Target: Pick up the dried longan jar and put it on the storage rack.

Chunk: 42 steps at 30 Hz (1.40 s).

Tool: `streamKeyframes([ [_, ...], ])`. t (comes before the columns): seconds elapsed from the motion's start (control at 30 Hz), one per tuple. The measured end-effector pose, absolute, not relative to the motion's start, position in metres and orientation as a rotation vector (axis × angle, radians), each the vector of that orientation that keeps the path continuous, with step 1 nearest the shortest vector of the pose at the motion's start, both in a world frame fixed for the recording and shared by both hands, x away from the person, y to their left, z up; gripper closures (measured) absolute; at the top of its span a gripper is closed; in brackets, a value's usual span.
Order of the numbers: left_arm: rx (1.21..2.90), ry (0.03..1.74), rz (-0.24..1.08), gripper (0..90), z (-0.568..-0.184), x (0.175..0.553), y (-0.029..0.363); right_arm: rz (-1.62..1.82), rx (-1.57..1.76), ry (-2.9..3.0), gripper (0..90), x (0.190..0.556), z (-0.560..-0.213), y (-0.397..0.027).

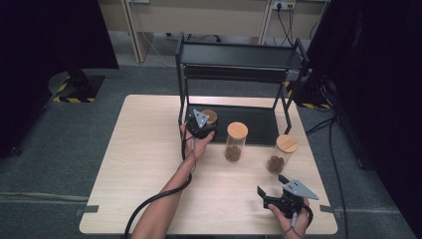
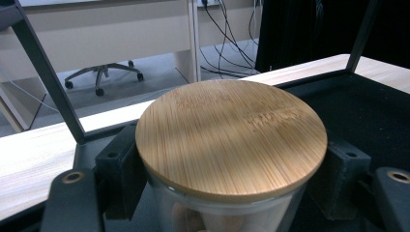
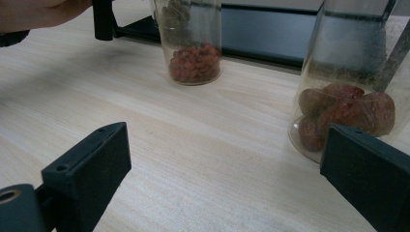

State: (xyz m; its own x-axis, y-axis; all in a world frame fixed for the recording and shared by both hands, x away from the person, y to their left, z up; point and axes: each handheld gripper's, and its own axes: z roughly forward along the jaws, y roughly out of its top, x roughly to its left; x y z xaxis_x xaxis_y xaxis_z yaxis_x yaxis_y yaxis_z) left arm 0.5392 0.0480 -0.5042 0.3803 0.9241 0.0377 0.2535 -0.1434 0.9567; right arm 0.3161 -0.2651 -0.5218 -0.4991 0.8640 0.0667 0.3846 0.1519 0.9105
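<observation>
Left gripper [image 1: 203,130] clamped on jar [image 2: 231,140] below its lid; right gripper [image 1: 272,191] jaws apart, second jar [image 3: 345,77] just ahead.

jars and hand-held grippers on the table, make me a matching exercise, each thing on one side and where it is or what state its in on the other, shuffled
Things:
1. jar with small red pieces
2. jar with large brown pieces
3. left hand-held gripper
4. right hand-held gripper

Places or states:
A. jaws wide apart with nothing between them, over bare tabletop
B. stands near the right edge of the table, off the rack
C. shut on a wooden-lidded jar at the black rack's lower shelf
D. stands on the table in the middle, just in front of the rack's shelf

Pairs: 1-D, 2-B, 3-C, 4-A
</observation>
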Motion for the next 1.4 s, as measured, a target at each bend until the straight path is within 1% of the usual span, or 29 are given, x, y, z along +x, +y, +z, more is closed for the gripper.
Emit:
streamKeyframes([
  [0.5, 1.626, 1.086, 0.828, 25.7, -0.5108, 0.5448, 0.0482, 1.319, 1.184, 1.961, 4.3, 0.3159, -0.5218, -0.2646],
  [1.2, 1.626, 1.070, 0.861, 25.3, -0.5138, 0.5446, 0.0468, 1.315, 1.182, 1.965, 4.2, 0.3161, -0.5218, -0.2644],
  [1.3, 1.629, 1.074, 0.844, 22.7, -0.5125, 0.5455, 0.0476, 1.315, 1.181, 1.964, 4.2, 0.3160, -0.5218, -0.2643],
  [1.33, 1.632, 1.078, 0.837, 18.9, -0.5120, 0.5458, 0.0481, 1.313, 1.182, 1.965, 4.1, 0.3160, -0.5218, -0.2642],
  [1.37, 1.636, 1.083, 0.832, 18.9, -0.5114, 0.5461, 0.0485, 1.313, 1.182, 1.965, 4.1, 0.3160, -0.5218, -0.2642],
  [1.4, 1.643, 1.090, 0.828, 16.6, -0.5107, 0.5462, 0.0484, 1.313, 1.182, 1.965, 4.1, 0.3161, -0.5218, -0.2641],
])
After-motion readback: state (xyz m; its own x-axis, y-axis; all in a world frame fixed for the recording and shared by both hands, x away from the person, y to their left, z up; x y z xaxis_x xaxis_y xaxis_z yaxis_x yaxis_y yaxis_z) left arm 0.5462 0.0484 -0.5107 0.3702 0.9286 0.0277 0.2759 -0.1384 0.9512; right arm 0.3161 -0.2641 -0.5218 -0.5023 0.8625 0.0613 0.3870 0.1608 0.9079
